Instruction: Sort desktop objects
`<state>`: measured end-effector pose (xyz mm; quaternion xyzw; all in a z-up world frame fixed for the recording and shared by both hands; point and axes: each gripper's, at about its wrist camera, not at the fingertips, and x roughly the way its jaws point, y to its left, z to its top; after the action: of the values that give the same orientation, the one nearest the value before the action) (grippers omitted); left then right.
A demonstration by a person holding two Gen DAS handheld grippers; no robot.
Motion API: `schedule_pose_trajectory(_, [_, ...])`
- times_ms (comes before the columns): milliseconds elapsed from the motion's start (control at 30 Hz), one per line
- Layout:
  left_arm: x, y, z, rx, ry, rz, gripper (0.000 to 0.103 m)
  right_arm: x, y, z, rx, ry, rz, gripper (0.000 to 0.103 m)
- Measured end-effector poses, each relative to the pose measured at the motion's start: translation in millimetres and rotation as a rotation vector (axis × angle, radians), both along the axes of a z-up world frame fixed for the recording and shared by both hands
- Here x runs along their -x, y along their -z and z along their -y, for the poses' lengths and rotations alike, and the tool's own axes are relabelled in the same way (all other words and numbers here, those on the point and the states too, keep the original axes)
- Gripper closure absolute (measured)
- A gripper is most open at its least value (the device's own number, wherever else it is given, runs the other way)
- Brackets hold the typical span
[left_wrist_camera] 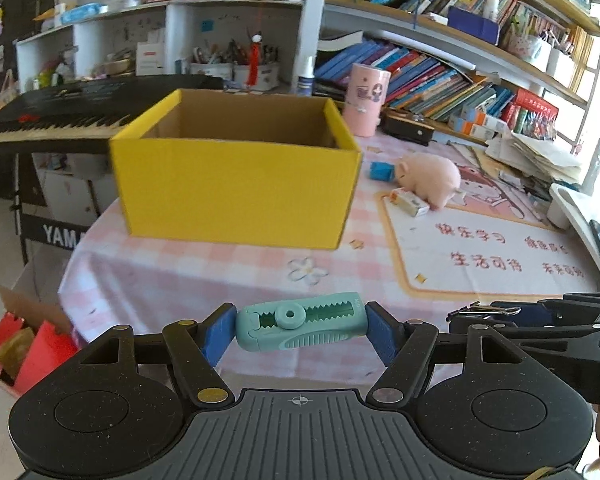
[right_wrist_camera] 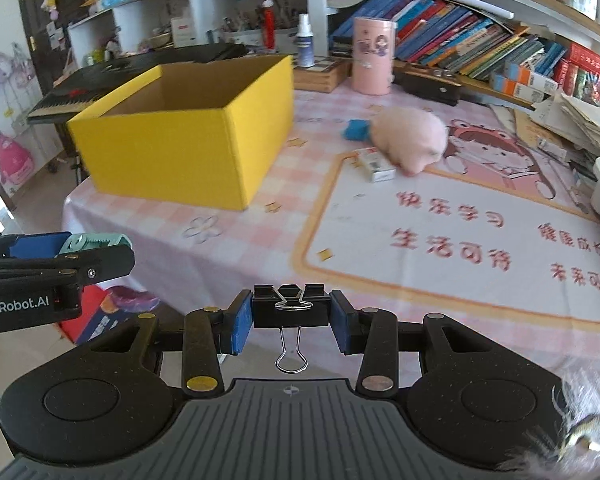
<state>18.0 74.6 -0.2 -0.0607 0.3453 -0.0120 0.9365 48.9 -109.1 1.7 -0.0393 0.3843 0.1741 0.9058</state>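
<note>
My left gripper point(left_wrist_camera: 300, 326) is shut on a teal utility knife point(left_wrist_camera: 300, 326), held crosswise between its blue pads above the near table edge. My right gripper point(right_wrist_camera: 291, 312) is shut on a black binder clip point(right_wrist_camera: 290, 308), one wire handle hanging down. An open yellow cardboard box point(left_wrist_camera: 236, 188) stands ahead on the pink checked tablecloth point(left_wrist_camera: 204, 268); in the right wrist view the yellow box point(right_wrist_camera: 180, 152) sits to the left. Right of the box lie a pink plush pig point(left_wrist_camera: 430, 178), a blue block point(left_wrist_camera: 380, 171) and a small white carton point(left_wrist_camera: 410, 201). The left gripper point(right_wrist_camera: 88, 242) shows at the left of the right wrist view.
A pink cylinder tin point(left_wrist_camera: 366, 100) and rows of books point(left_wrist_camera: 440, 80) line the back. A black keyboard point(left_wrist_camera: 60, 114) stands behind the box at left. A printed desk mat point(right_wrist_camera: 480, 248) covers the table's right half. Red boxes point(left_wrist_camera: 24, 344) sit on the floor below left.
</note>
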Motion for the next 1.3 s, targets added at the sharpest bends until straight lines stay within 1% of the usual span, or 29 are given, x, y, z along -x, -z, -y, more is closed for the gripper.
schedule_pose_trajectory(233, [22,1,-24,-0.006,-0.014,-0.012,0.032,22,3,-28,-0.004,-0.027,-0.015,0.065])
schedule_pose_trajectory(400, [33,0,-40,0.0,-0.04,-0.003,0.032,31,2,-48,0.001,-0.062,-0.012,0.065])
schedule_pose_trajectory(567, [41,-1,-57,0.01,-0.079,0.001,0.032,34,-1,-67,0.009,-0.104,-0.006,0.065])
schedule_pose_trajectory(733, [46,-4,-64,0.005,-0.082,0.014,0.032,35,-5,-81,0.011,-0.134,-0.002,0.065])
schedule_pose_trajectory(1033, [39,-8,-72,-0.005,-0.095,0.046,0.032,27,-6,-92,0.011,-0.136,0.012,0.065])
schedule_pose_trajectory(1167, [28,-15,-73,-0.01,-0.084,0.069,0.032,20,-12,-95,0.007,-0.139,0.053,0.065])
schedule_pose_trajectory(1300, [12,-26,-72,-0.036,-0.074,0.116,0.032,8,-20,-96,-0.006,-0.132,0.086,0.065])
